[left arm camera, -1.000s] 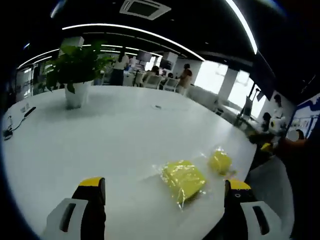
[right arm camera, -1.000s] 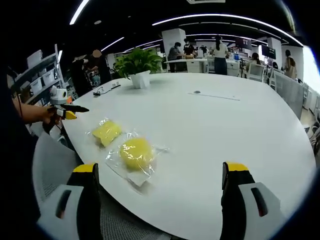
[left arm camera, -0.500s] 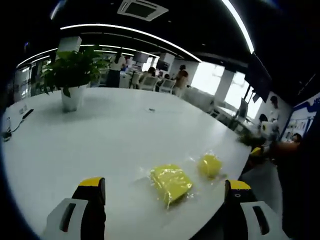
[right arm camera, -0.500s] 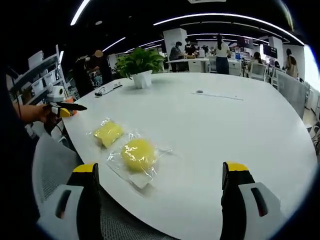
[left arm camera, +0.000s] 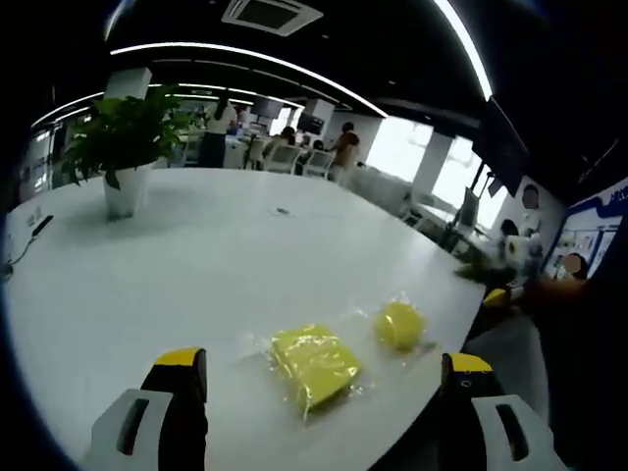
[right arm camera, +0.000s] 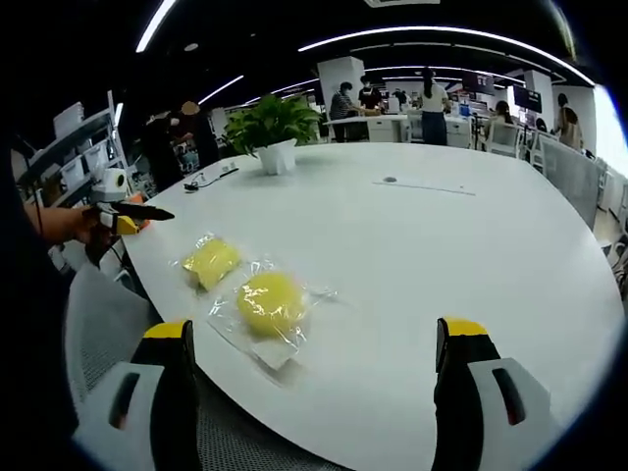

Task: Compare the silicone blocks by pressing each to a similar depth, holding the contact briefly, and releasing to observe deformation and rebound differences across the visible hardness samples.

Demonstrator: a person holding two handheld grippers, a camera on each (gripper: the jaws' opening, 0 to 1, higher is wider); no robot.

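Two yellow silicone blocks in clear bags lie near the white table's edge. In the left gripper view the square block is nearer and the round block lies right of it. My left gripper is open above the table, jaws wide, short of the square block. From the right gripper view the round block is closest and the square block sits behind it. My right gripper is open with nothing between its jaws. The left gripper appears far left there, held in a hand.
A potted plant stands at the far side of the white table. A cable lies mid-table and cords near the plant. A grey mesh chair is at the table's edge. People sit at desks beyond.
The left gripper view has swung a little, so both blocks sit further left and lower in it. The right gripper view is almost steady. Both grippers stay open.
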